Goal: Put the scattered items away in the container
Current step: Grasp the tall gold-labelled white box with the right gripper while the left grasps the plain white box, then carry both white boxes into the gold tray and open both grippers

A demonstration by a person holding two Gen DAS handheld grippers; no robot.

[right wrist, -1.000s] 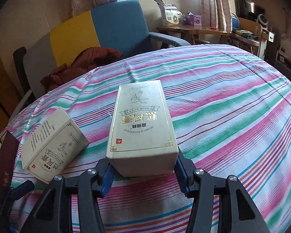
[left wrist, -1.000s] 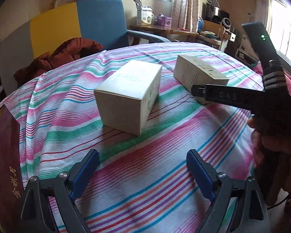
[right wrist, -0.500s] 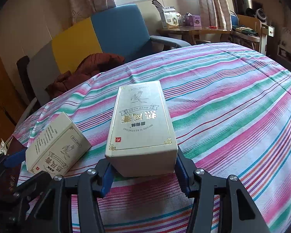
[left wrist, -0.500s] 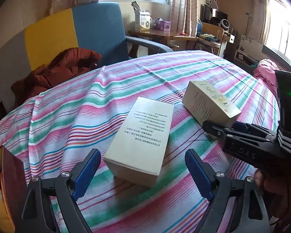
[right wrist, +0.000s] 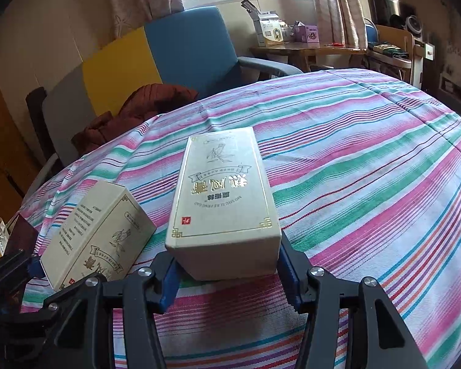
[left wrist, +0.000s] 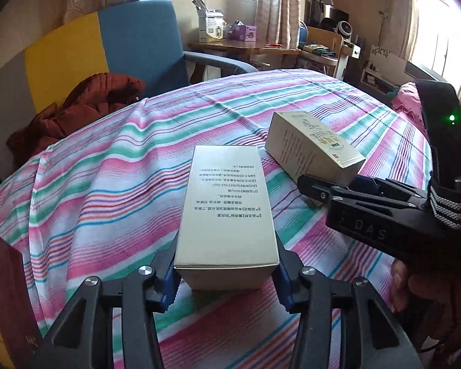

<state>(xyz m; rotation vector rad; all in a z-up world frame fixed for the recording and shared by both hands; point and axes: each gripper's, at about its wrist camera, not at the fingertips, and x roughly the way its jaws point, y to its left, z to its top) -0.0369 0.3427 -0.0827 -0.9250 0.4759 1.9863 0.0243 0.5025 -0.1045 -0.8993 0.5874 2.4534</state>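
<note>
Left gripper (left wrist: 226, 279) is closing on one cream box (left wrist: 227, 203); right gripper (right wrist: 227, 276) clamps another box (right wrist: 224, 196). Shallow end grips may slip.

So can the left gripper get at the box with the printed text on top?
Probably yes: the left gripper is closing with the text-topped box already between its fingers, and nothing blocks it. The right gripper holds the other box apart.

Each gripper (left wrist: 227, 279) has black skeletal arms with silver screws and ribbed blue pads (left wrist: 168, 279); the right gripper (right wrist: 229, 273) body reads "DAS", with a green indicator light.
</note>
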